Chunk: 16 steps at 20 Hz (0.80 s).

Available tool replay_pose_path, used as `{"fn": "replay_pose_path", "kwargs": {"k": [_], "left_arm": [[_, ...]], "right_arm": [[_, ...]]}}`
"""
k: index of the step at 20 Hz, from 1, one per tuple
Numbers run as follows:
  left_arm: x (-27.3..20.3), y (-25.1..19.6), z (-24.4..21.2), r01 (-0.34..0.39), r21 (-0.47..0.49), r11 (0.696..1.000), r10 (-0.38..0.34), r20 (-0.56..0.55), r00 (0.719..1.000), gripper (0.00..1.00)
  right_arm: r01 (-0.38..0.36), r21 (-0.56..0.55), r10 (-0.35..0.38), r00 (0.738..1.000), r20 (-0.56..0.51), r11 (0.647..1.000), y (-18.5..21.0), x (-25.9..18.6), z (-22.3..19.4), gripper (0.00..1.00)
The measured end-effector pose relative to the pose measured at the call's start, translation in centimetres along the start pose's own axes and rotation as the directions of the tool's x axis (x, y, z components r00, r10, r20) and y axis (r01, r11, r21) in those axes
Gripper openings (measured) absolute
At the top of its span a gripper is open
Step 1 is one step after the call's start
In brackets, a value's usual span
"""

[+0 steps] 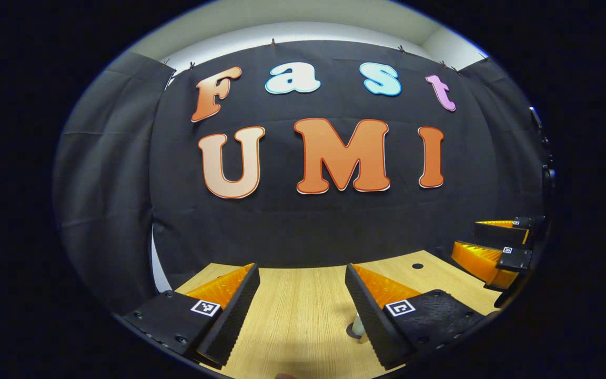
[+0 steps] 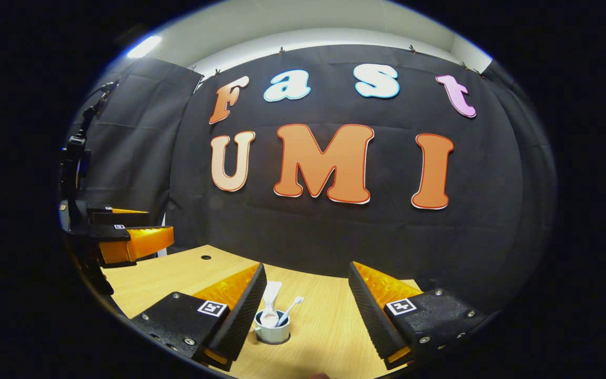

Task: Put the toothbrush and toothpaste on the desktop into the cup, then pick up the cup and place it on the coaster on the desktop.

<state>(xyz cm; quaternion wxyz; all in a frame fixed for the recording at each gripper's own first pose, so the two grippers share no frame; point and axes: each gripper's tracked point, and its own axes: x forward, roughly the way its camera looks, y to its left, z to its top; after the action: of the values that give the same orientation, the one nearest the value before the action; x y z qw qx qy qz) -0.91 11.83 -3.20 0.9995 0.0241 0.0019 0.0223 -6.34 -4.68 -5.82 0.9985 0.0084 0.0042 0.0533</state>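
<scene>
Left gripper view: left gripper (image 1: 302,308) raised above the wooden desktop (image 1: 292,321), jaws spread wide with nothing between them. Just beside the right finger's inner edge, a small pale object on a dark round patch (image 1: 358,327), mostly hidden by the finger; too little visible to name. Right gripper (image 1: 492,247) at the far right edge, above the desktop, well apart.

Right gripper view: right gripper (image 2: 307,310) held over the desktop, jaws released and parted, gripping nothing. White cup (image 2: 273,330) standing upright on the coaster (image 2: 287,338), a thin dark rim showing under its base, close beside the left finger. Toothpaste (image 2: 270,300) and toothbrush (image 2: 290,310) both standing tilted inside the cup. Left gripper at the left edge, above the desktop, state of its jaws impossible to tell from here.
</scene>
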Motion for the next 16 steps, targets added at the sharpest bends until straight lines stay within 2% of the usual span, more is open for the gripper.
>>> {"fn": "replay_pose_path", "kwargs": {"k": [9, 16], "left_arm": [[-0.1, 0.4, 0.5, -0.01, 0.057, 0.998, 0.007, 0.048, 0.999, 0.96], [1.2, 1.5, 1.1, 0.068, 0.065, 0.996, -0.07, 0.031, 0.997, 0.96]], "right_arm": [[-0.005, 0.001, 0.005, 1.0, -0.005, 1.0, 1.1, -0.6, -0.1, 0.94], [0.053, 0.006, -0.053, 0.998, -0.017, 0.999, 3.1, -0.2, 1.4, 0.94]]}}
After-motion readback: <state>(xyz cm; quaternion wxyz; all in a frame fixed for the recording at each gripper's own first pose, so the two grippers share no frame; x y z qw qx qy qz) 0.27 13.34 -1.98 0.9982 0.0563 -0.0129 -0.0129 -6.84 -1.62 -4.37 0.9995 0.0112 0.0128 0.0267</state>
